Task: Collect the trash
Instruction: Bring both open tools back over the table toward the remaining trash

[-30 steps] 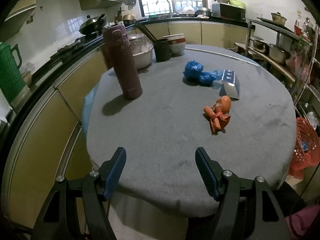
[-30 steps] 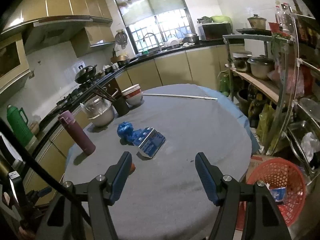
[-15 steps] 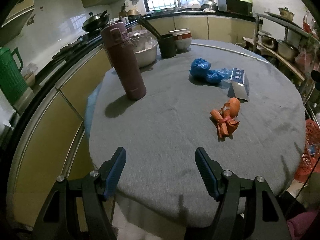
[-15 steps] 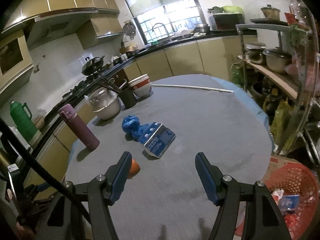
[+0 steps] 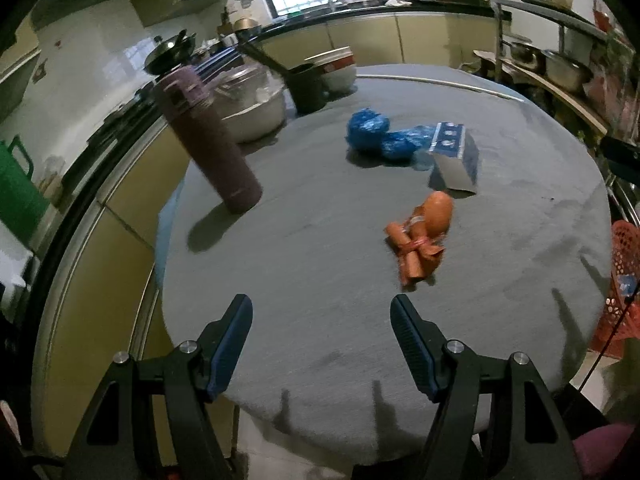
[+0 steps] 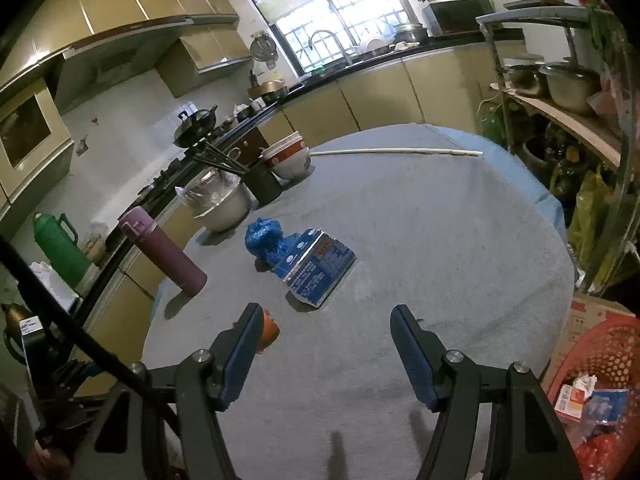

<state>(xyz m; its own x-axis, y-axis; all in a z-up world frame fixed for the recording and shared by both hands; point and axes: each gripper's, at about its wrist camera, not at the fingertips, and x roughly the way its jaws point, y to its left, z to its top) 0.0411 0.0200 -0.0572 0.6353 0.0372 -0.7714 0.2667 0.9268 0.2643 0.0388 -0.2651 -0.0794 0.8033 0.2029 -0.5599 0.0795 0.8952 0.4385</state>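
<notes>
On the round grey table (image 5: 320,264) lie three pieces of trash: an orange crumpled wrapper (image 5: 422,236), a blue plastic bag (image 5: 372,134) and a flattened blue carton (image 5: 454,156). My left gripper (image 5: 322,312) hangs open over the near edge of the table, short of the orange wrapper. In the right wrist view the blue carton (image 6: 318,266) and the blue bag (image 6: 266,240) lie ahead of my right gripper (image 6: 324,318), which is open and empty. The orange wrapper (image 6: 269,328) peeks out beside its left finger.
A purple flask (image 5: 210,144) stands at the table's left; a steel bowl (image 5: 252,102), a dark cup (image 5: 306,86) with chopsticks and stacked bowls (image 5: 336,66) sit at the back. A white rod (image 6: 396,152) lies across the far side. A red basket (image 6: 600,392) with trash stands on the floor, right.
Both grippers have moved in over the table, so the trash appears closer. The right gripper has also come lower. Their jaws have kept the same width.
</notes>
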